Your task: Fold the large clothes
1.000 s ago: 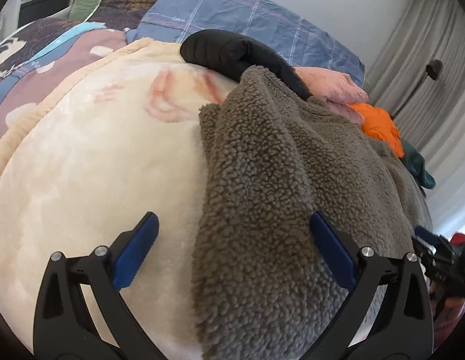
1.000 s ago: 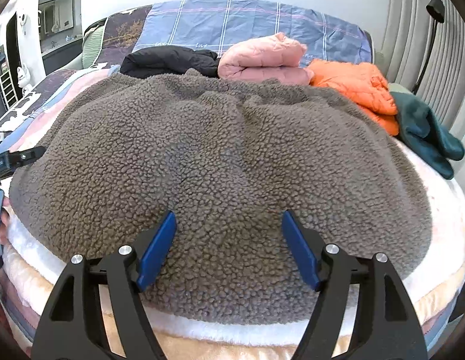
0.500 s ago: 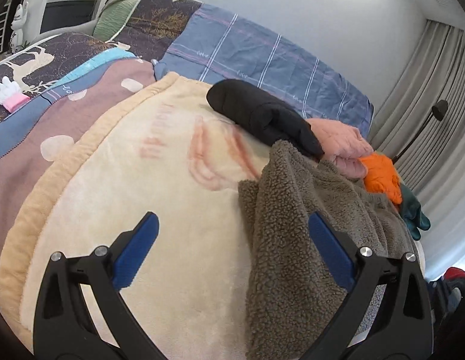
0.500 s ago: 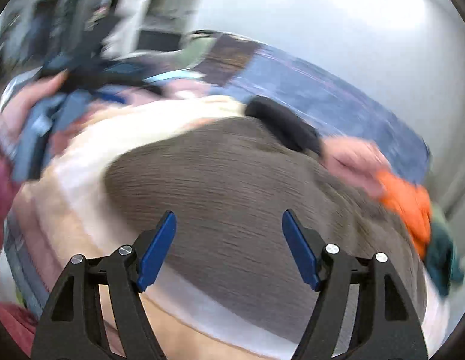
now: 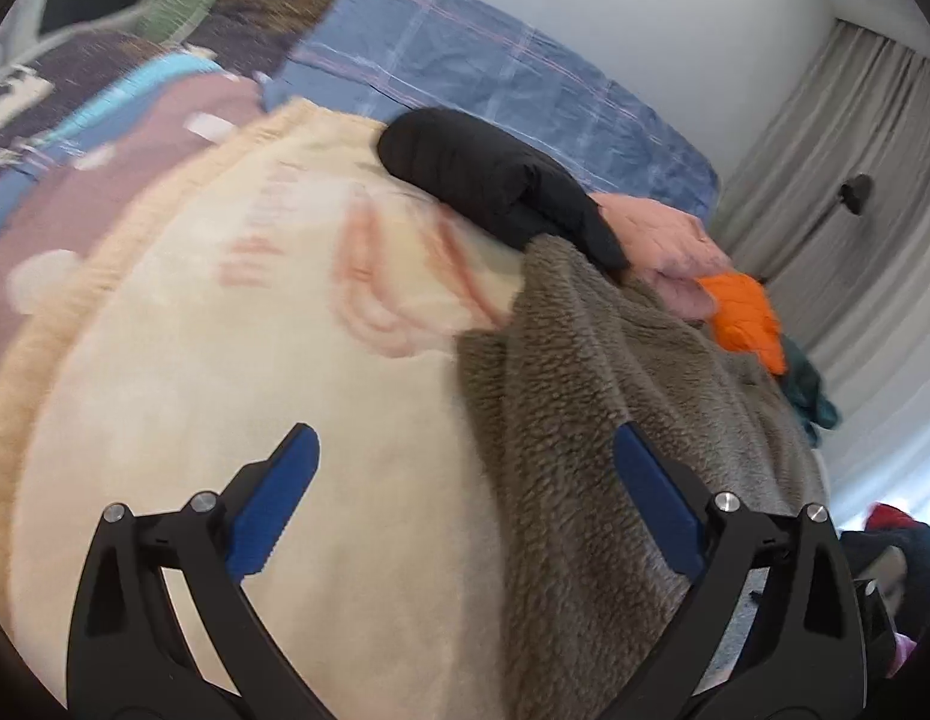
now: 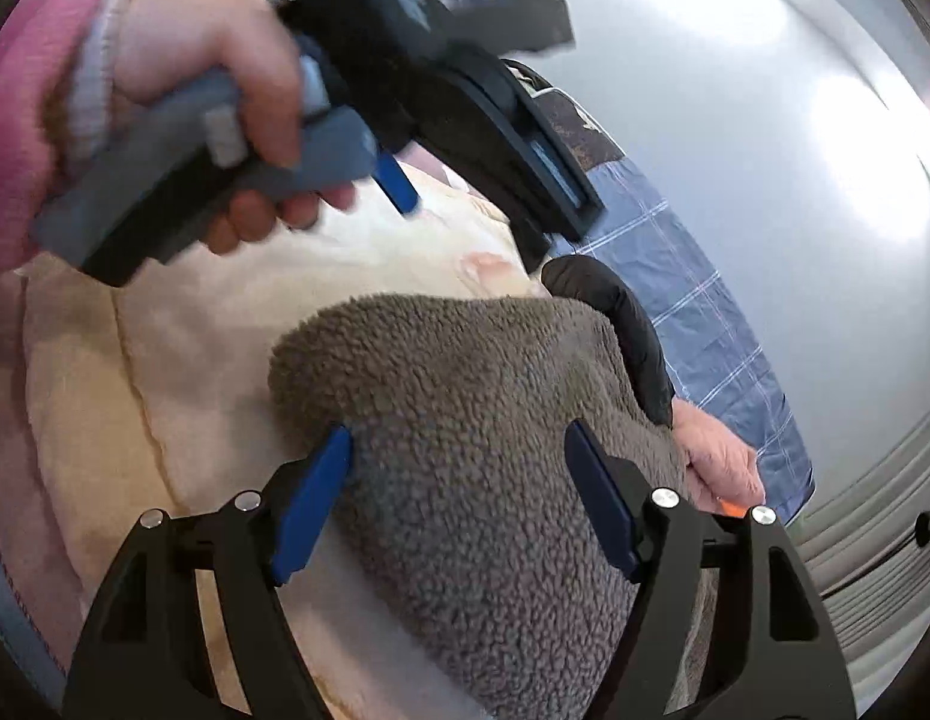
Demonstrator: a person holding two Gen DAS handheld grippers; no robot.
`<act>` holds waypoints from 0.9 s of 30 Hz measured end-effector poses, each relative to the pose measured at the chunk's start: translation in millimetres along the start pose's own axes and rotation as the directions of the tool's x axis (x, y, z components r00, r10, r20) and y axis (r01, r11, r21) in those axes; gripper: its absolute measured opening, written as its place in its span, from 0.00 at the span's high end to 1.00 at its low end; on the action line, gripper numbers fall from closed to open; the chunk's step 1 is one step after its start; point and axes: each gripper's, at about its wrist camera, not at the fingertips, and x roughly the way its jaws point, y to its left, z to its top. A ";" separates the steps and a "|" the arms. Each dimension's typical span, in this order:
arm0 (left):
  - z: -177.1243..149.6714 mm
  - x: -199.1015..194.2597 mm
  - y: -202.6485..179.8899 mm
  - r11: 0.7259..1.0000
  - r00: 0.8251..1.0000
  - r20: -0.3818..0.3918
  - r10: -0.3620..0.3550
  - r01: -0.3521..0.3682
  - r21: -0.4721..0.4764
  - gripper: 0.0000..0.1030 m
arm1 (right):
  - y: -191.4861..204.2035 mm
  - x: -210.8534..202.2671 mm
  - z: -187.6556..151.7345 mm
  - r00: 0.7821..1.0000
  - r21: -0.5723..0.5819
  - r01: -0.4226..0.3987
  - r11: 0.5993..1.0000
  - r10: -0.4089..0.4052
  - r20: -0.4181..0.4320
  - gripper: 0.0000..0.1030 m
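A large grey-brown fleece garment lies spread on a cream blanket on the bed. It also shows in the right wrist view. My left gripper is open and empty, hovering above the garment's left edge. It also shows in the right wrist view, held in a hand at upper left. My right gripper is open and empty, close over the fleece with a corner of it between the fingers.
Folded clothes line the far side: a black jacket, a pink one, an orange one and a dark green item. A blue plaid pillow is behind, curtains at right.
Both grippers lifted and swung. The right wrist view turned left and now looks along the garment's left corner, with the left gripper and hand in view. Both stayed open.
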 end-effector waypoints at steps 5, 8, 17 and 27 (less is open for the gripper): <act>14.0 42.7 2.5 0.987 0.976 -0.148 -0.157 0.158 -0.008 0.04 | -14.9 8.0 -2.9 0.995 0.036 -0.073 0.997 0.075 -0.060 0.28; 19.9 68.5 3.7 0.973 0.950 -0.208 -0.231 0.228 -0.042 0.04 | -15.8 20.5 1.9 0.992 0.063 -0.102 0.993 0.107 -0.073 0.28; 32.3 110.1 -10.1 0.949 0.904 -0.291 -0.314 0.307 -0.071 0.43 | -19.6 53.8 36.2 0.980 0.208 -0.176 0.962 0.192 -0.056 1.00; 50.4 83.5 -49.3 0.968 0.935 -0.279 -0.217 0.243 0.061 0.64 | -67.2 5.4 12.7 0.983 0.336 -0.181 0.924 0.160 0.089 0.62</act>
